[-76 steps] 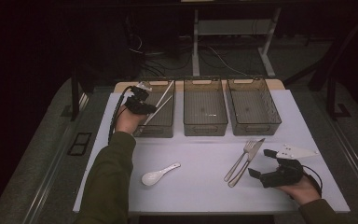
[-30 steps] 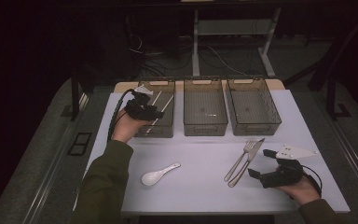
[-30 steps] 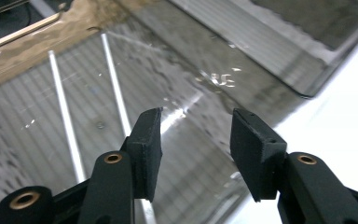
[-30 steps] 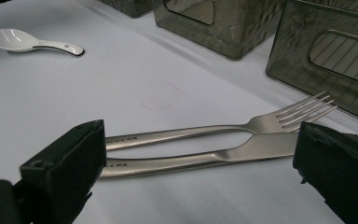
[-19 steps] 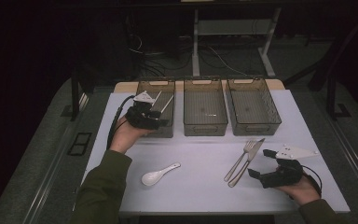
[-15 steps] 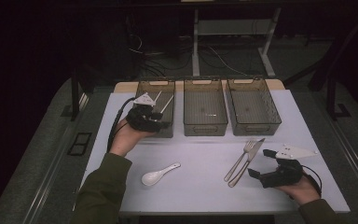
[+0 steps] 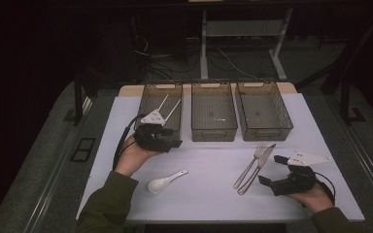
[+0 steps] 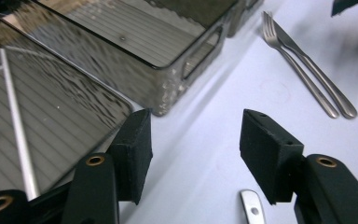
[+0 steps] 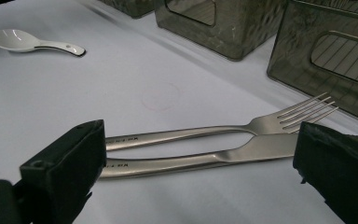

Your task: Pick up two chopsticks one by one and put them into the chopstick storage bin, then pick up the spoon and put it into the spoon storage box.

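Three smoky clear bins stand in a row at the back: left bin [image 7: 148,104], middle bin [image 7: 212,127] and right bin [image 7: 272,131]. Two chopsticks [image 7: 168,108] lie in the left bin; one chopstick [image 8: 15,121] shows in the left gripper view. My left gripper [image 7: 176,141] hovers open at that bin's front edge, its jaws [image 8: 193,158] wide apart over bare table. A fork [image 7: 251,162] and a knife [image 7: 261,165] lie side by side at the right. My right gripper [image 7: 271,170] is open beside their handles, with the fork [image 9: 205,133] and knife [image 9: 200,161] lying between its jaws.
A white ceramic spoon [image 7: 165,181] lies on the white mat [image 7: 209,194] near the front left, also seen as the spoon [image 9: 28,42] far off in the right gripper view. Dark floor, cables and table legs lie beyond the bins.
My left gripper has drawn back from over the left bin toward the person, down to the bin's front edge. The right gripper has stayed put.
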`<state>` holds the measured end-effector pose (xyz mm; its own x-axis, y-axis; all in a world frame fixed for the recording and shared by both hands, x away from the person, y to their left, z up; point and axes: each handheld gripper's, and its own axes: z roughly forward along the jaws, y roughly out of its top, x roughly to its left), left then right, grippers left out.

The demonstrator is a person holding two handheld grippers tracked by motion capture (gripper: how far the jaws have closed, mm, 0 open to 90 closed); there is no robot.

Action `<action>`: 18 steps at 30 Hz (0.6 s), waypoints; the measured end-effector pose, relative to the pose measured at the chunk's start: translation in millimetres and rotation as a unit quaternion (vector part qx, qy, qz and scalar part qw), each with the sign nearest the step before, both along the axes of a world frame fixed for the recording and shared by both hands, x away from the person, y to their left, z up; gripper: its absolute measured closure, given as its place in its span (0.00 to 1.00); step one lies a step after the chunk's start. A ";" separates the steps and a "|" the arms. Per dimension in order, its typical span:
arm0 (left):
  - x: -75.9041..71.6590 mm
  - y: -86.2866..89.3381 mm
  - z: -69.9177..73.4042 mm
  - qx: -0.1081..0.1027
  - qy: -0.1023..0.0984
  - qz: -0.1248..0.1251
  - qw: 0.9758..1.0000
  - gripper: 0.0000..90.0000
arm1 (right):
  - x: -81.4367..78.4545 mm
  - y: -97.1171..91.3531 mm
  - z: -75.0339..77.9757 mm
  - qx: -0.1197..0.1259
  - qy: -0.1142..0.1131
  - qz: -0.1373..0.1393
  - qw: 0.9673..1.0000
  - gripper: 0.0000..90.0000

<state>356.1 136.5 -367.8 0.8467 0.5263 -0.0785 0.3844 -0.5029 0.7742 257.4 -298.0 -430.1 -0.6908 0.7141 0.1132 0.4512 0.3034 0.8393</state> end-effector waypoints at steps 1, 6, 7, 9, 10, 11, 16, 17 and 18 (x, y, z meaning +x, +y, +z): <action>-2.0 -0.1 -0.6 0.000 -0.001 -0.004 1.000 0.46 | 0.1 0.1 -0.1 -0.001 -0.001 0.001 1.000 0.03; -13.7 0.1 -4.6 0.000 -0.007 -0.008 1.000 0.43 | 0.5 -0.1 0.1 0.001 -0.004 0.004 1.000 0.03; -16.5 0.2 -5.8 -0.001 -0.009 -0.010 1.000 0.42 | 0.7 0.1 0.0 0.001 -0.002 0.004 1.000 0.03; -21.9 1.2 -7.8 -0.003 -0.012 -0.015 1.000 0.40 | 1.3 0.2 -0.4 0.000 -0.003 0.005 1.000 0.03; -24.7 2.0 -8.6 -0.003 -0.014 -0.016 1.000 0.39 | 1.1 0.4 -0.4 0.001 -0.002 0.005 1.000 0.03; -27.3 3.1 -9.6 -0.005 -0.016 -0.017 1.000 0.38 | 0.9 0.5 -0.3 0.000 -0.003 0.006 1.000 0.03; -40.0 8.0 -15.9 -0.010 -0.014 -0.023 1.000 0.36 | -0.1 0.0 0.3 0.004 -0.002 0.003 1.000 0.03; -42.0 8.7 -17.6 -0.008 -0.015 -0.025 1.000 0.36 | -0.1 -0.1 0.1 0.004 -0.001 0.003 1.000 0.03; -44.0 9.6 -19.4 -0.009 -0.015 -0.027 0.999 0.35 | 0.0 -0.2 -0.2 0.001 -0.001 0.004 1.000 0.03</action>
<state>312.1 146.1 -387.2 0.8757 0.4790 -0.0616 0.3341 -0.5088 0.7934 257.3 -298.2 -430.3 -0.6971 0.7079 0.1135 0.4471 0.3054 0.8407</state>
